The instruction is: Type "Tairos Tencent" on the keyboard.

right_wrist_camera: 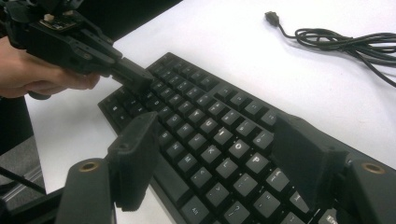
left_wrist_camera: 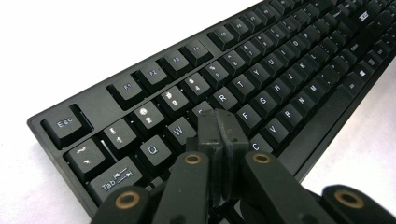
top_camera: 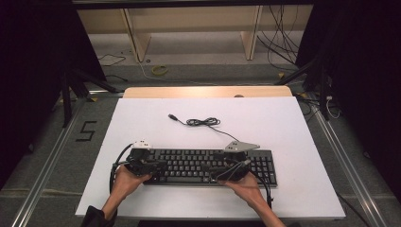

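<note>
Your keyboard (top_camera: 208, 166) lies flat on the white board (top_camera: 293, 127), long side across you, in the near half. Its front edge runs close to the board's near edge; a narrow white strip shows between them.

Your left gripper (top_camera: 150, 163) sits over the keyboard's left end. In the left gripper view its jaws are pressed together with nothing between them, tips over the letter keys just below the E and R; whether they touch a key, you cannot tell from this angle. The Esc corner (left_wrist_camera: 65, 123) of the keyboard lies to the left of the tips there, with bare white board beyond it.

Your right gripper (right_wrist_camera: 219, 158) stands over the right half of the letter keys, jaws wide apart and straddling the O and P area. Nothing is clamped between them. The right jaw hangs by the keyboard's far edge, the left jaw near its front edge.

The black cable (top_camera: 204, 122) lies loosely coiled on the board behind the keyboard, its plug (top_camera: 172, 116) pointing left, well apart from both grippers. Open white board stretches behind the keyboard, to its right, and a smaller margin to its left. Beyond the board's far edge a wooden table edge (top_camera: 208, 91) shows.
</note>
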